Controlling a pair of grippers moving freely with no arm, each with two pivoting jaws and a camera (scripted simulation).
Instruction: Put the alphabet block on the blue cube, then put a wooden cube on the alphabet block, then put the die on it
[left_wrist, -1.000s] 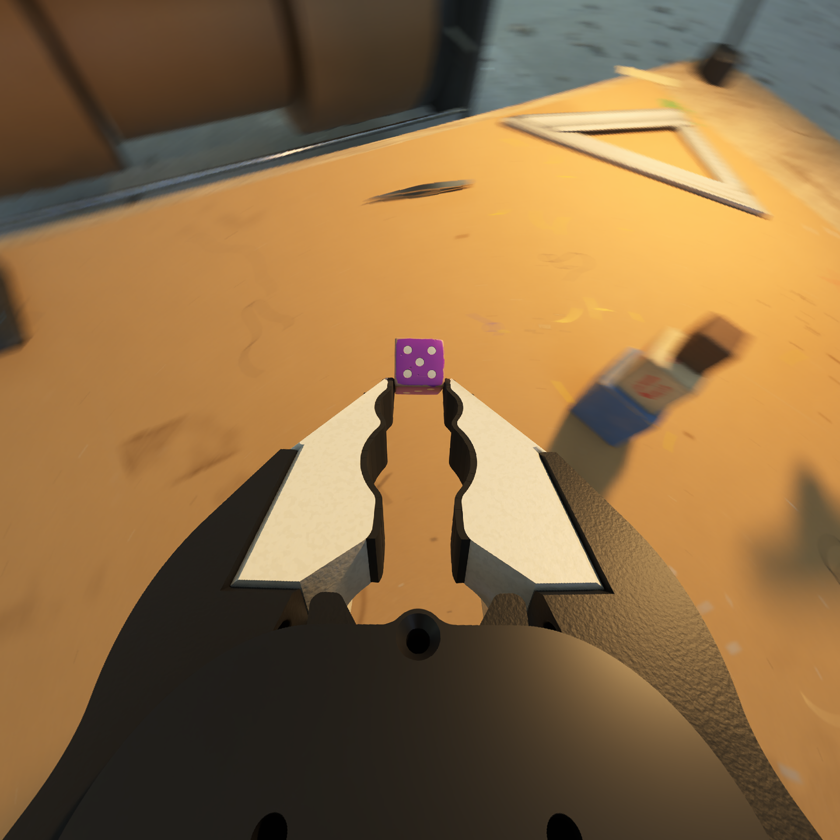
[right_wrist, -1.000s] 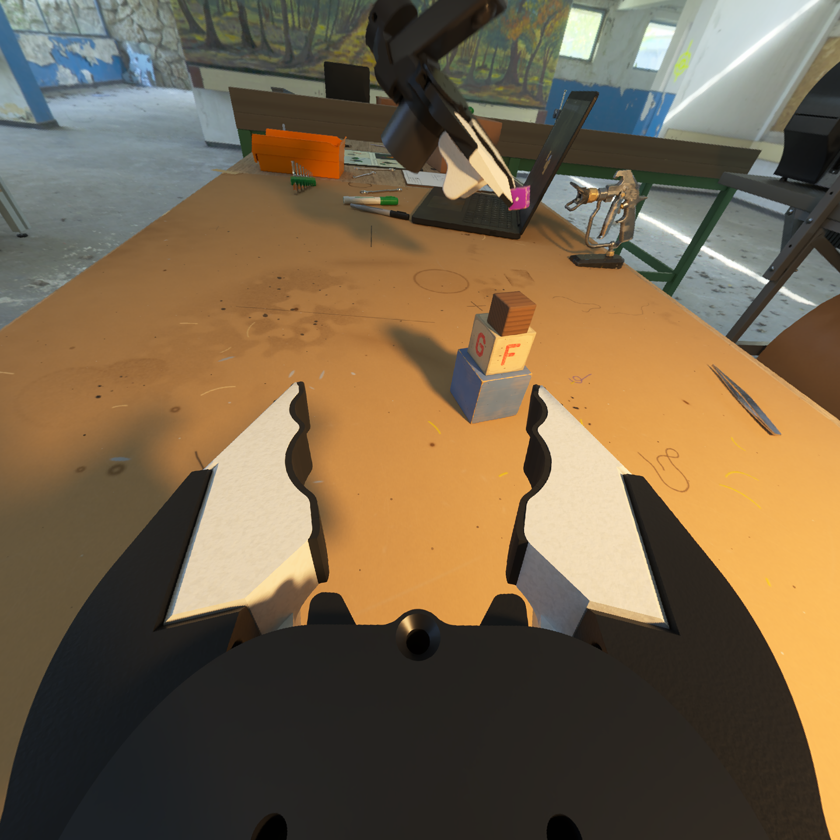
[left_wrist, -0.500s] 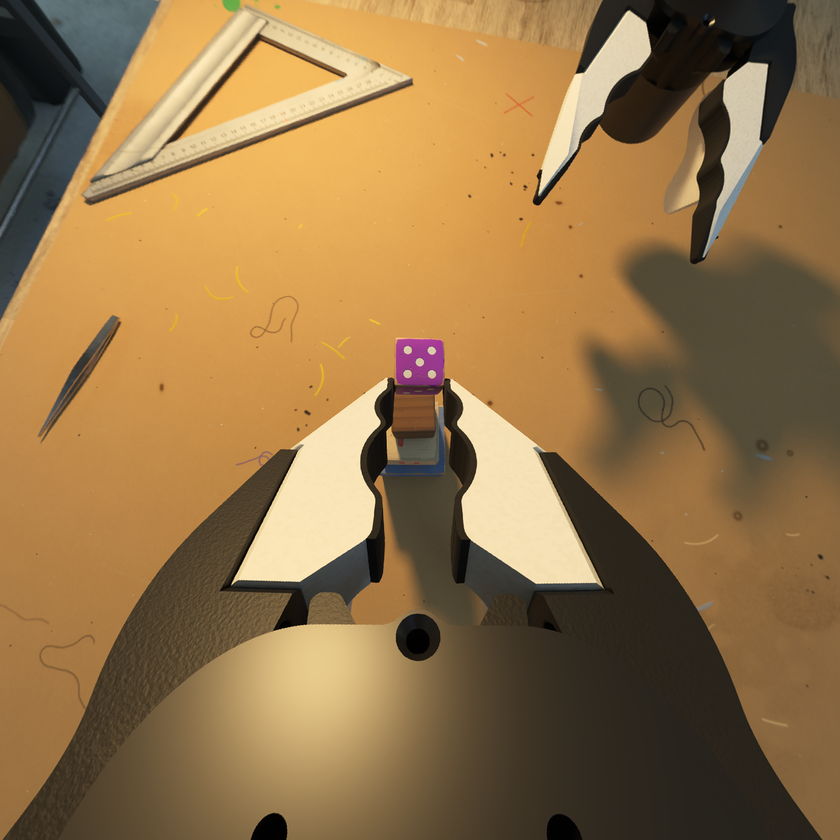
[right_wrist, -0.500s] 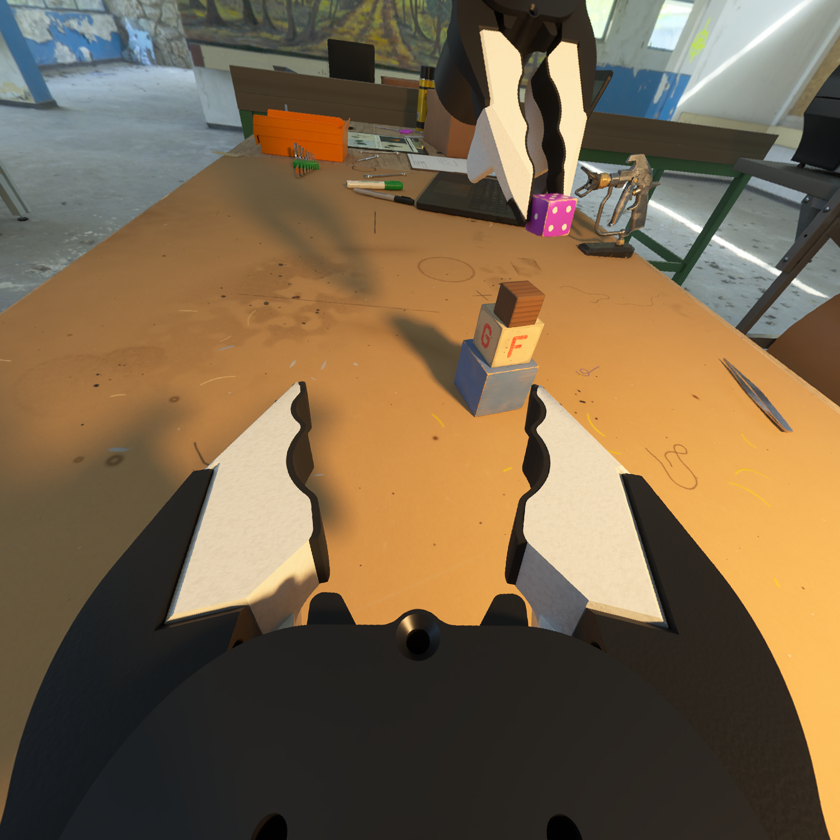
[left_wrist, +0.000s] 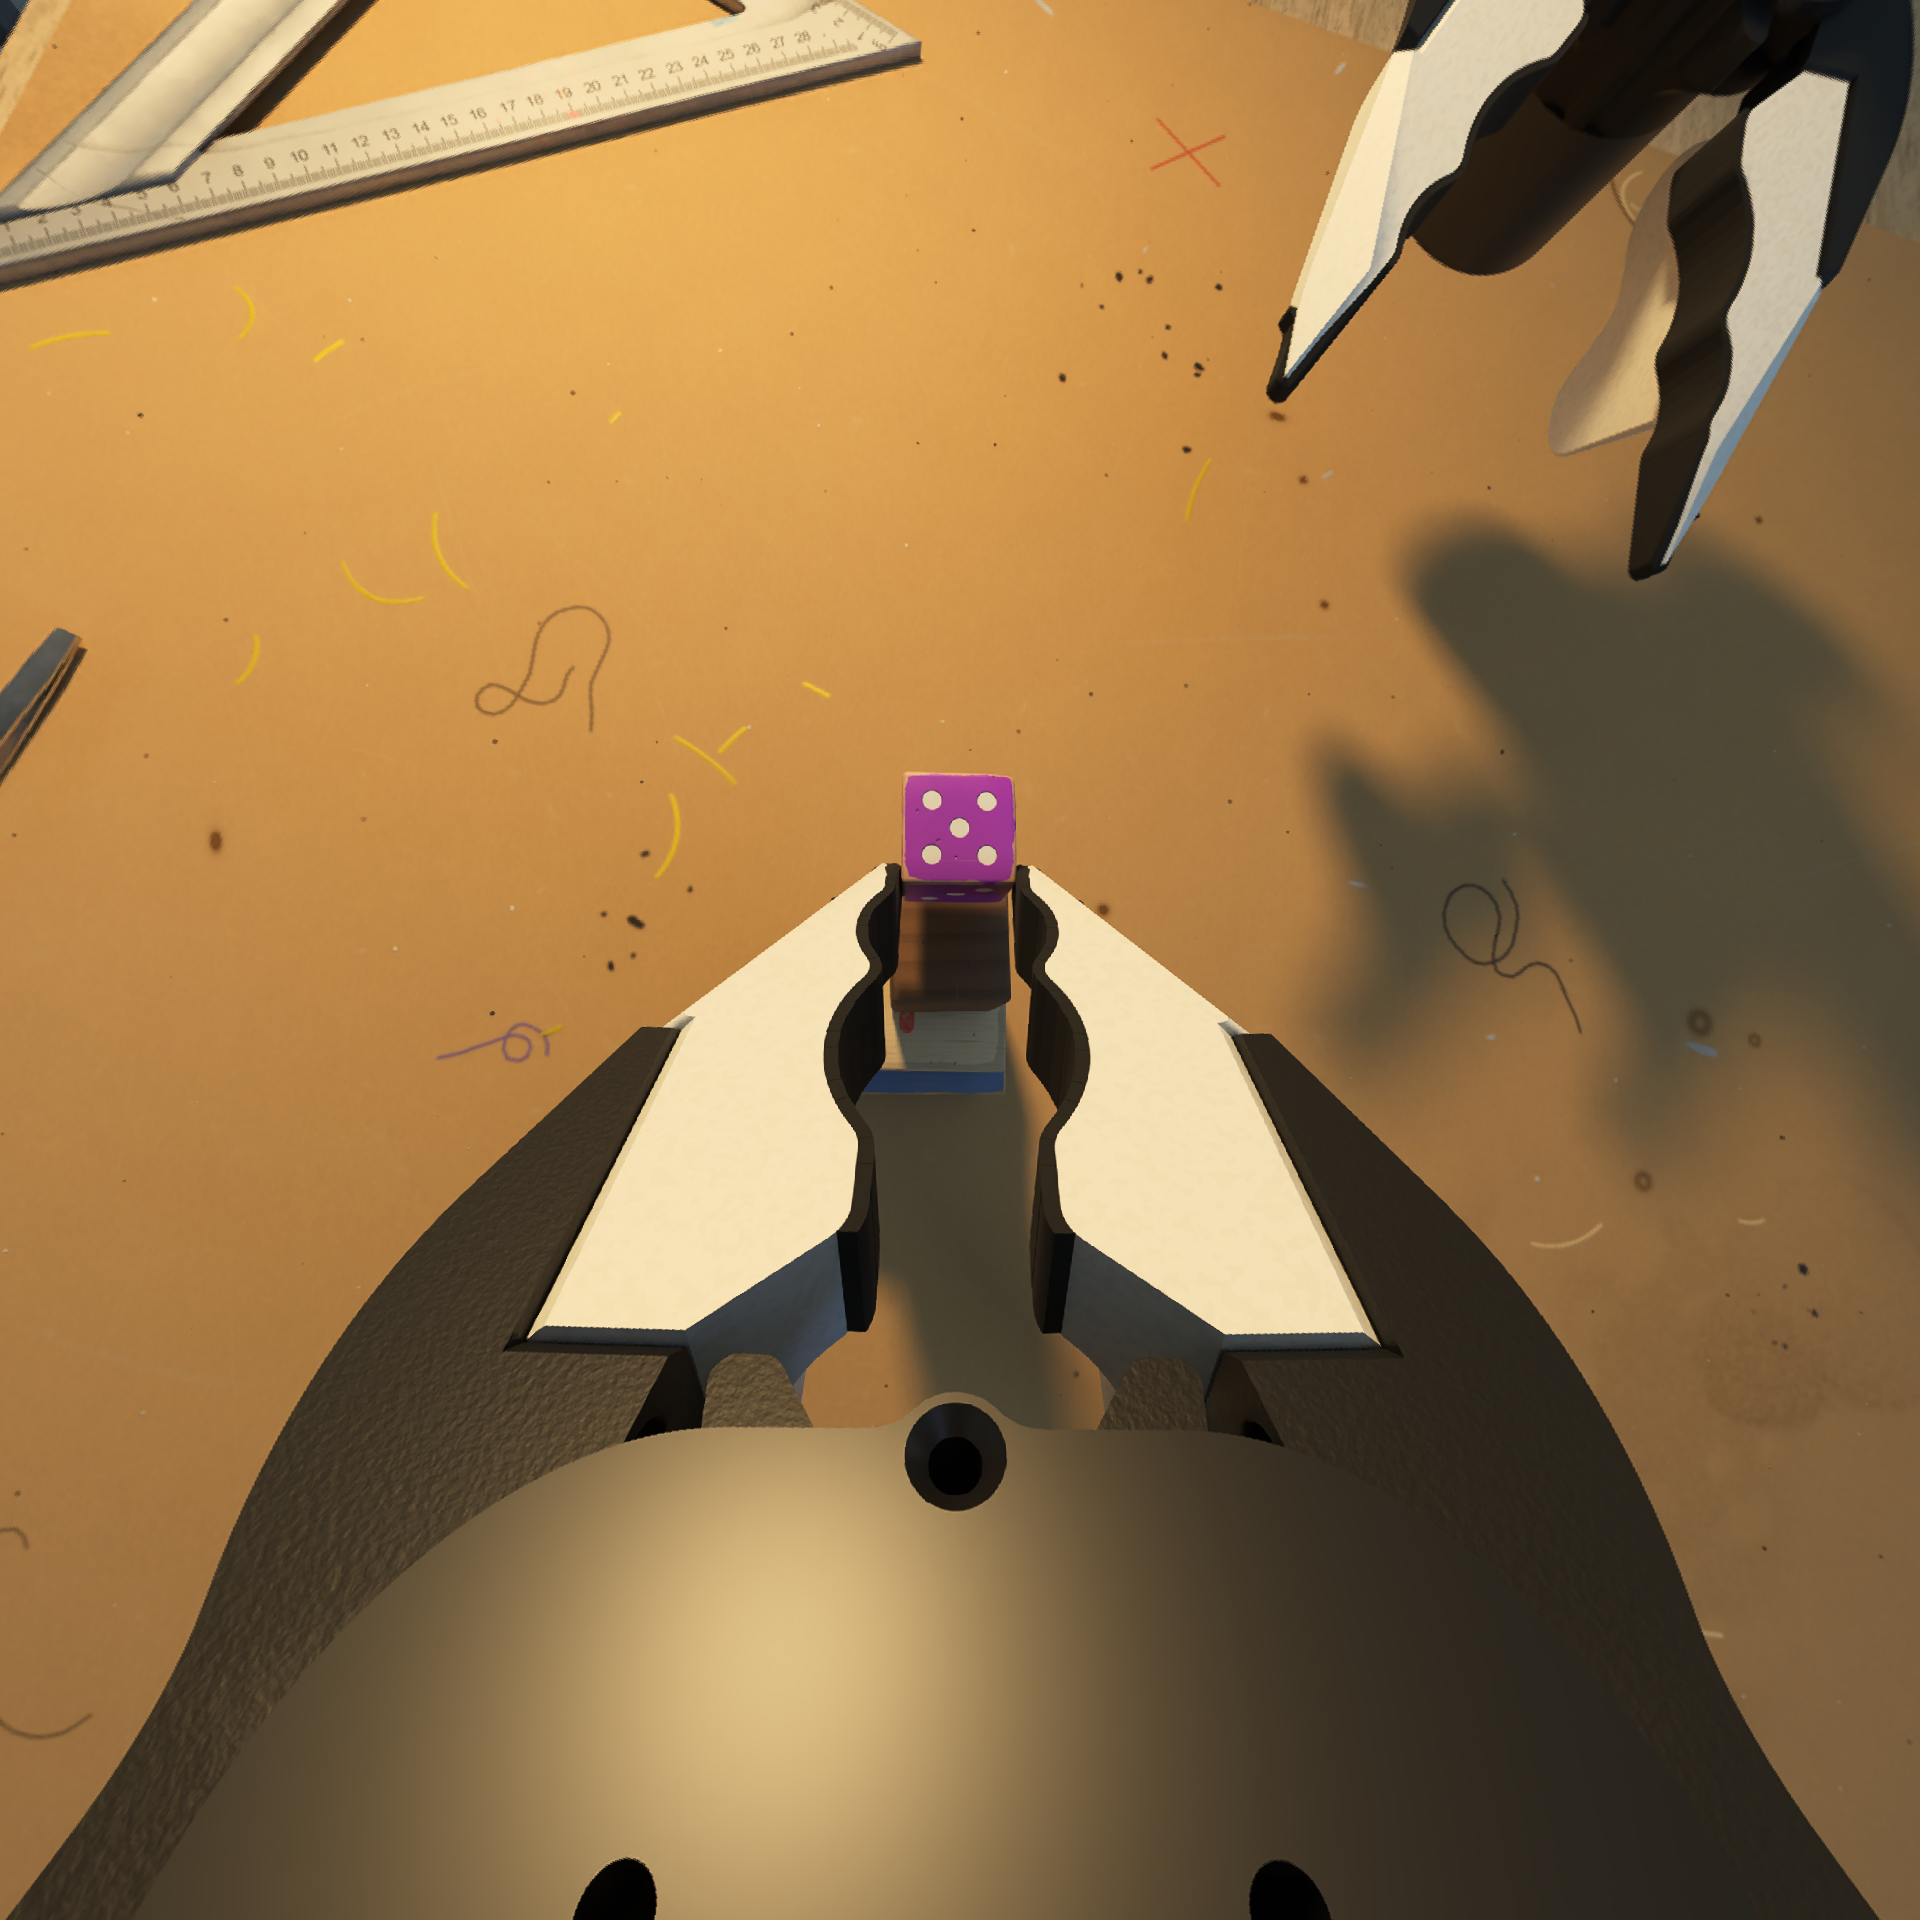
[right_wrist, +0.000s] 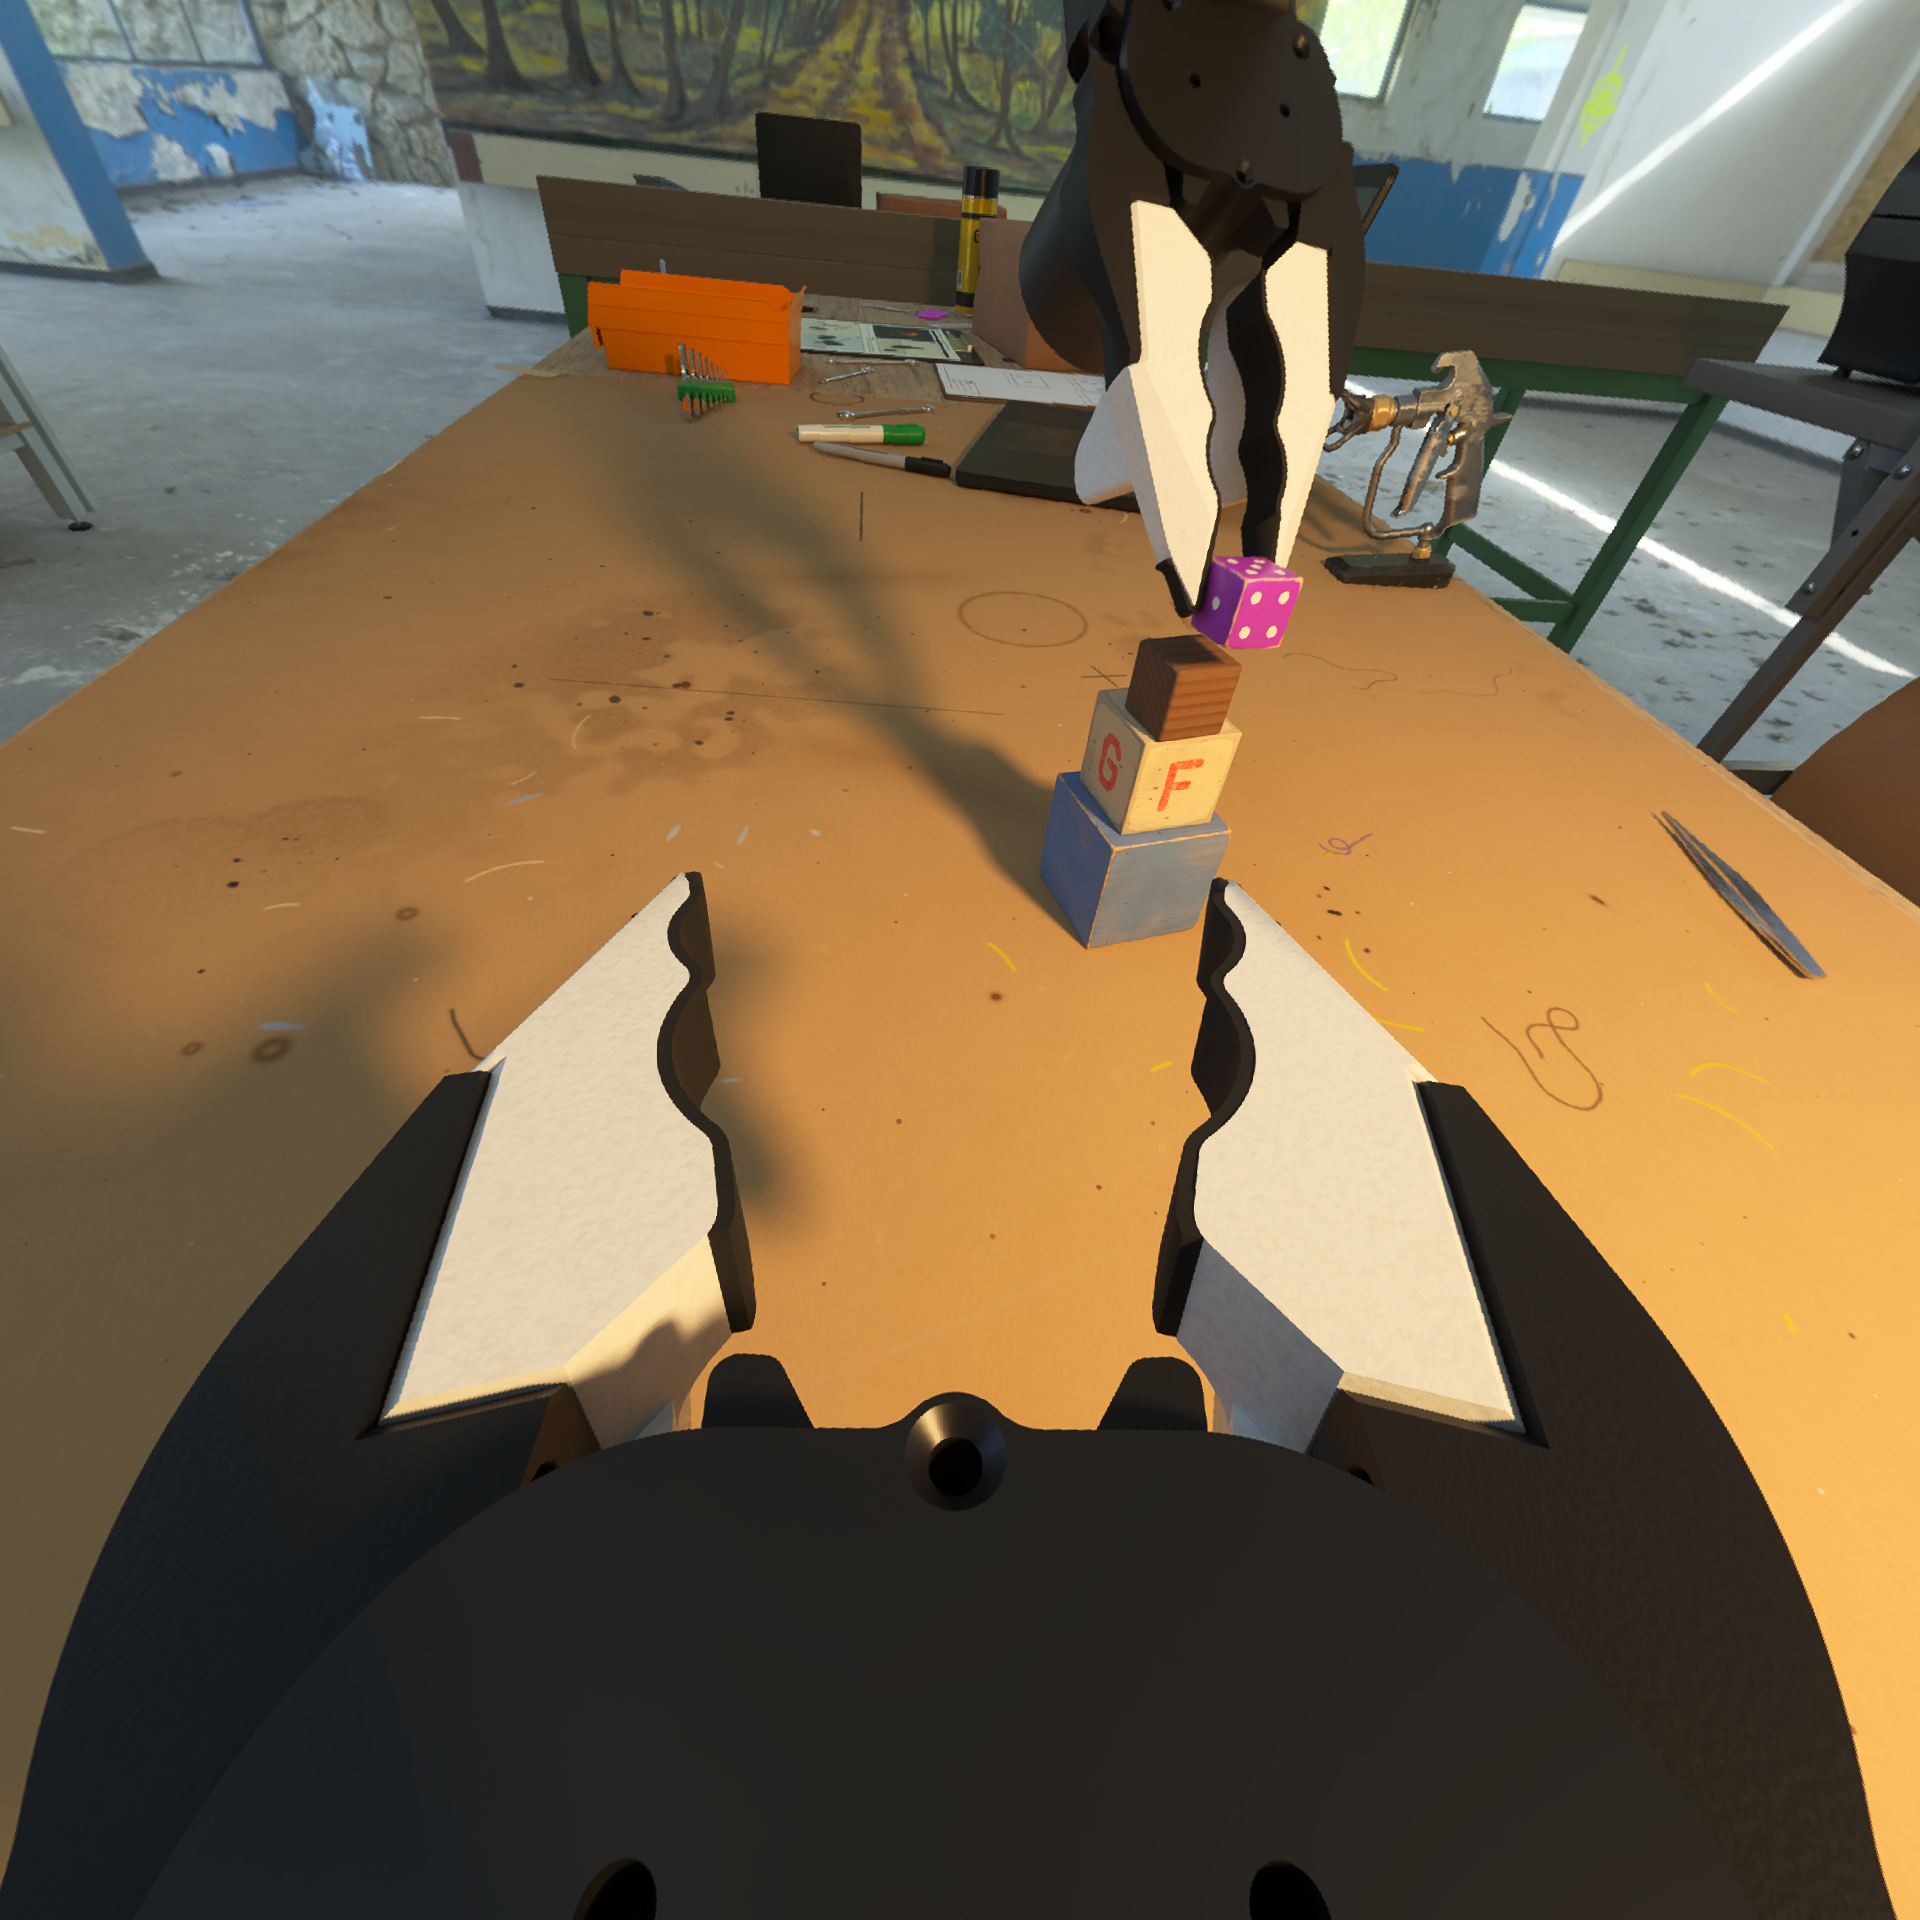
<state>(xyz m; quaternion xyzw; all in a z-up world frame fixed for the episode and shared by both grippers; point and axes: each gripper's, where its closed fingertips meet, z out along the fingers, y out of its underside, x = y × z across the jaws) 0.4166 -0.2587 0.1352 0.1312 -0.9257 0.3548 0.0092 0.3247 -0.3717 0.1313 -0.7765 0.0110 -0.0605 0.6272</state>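
So the left gripper (left_wrist: 958, 868) has its jaws pinched tight on the purple die (left_wrist: 958, 828), right at the fingertips, hanging just above and slightly right of the wooden cube (right_wrist: 1182, 686). That cube sits on the alphabet block (right_wrist: 1158, 774), which sits on the blue cube (right_wrist: 1132, 878). The die looks light, hard and slick, so I'd keep gripping its flat opposite faces. The right gripper (right_wrist: 956, 904) hangs wide open and empty nearer, over the table (right_wrist: 520, 727).

the wooden cube (right_wrist: 1182, 686) sits on the alphabet block (right_wrist: 1158, 771), which sits on the blue cube (right_wrist: 1132, 875); the die (right_wrist: 1247, 603) hangs just above, between the left gripper's (right_wrist: 1226, 577) fingertips.
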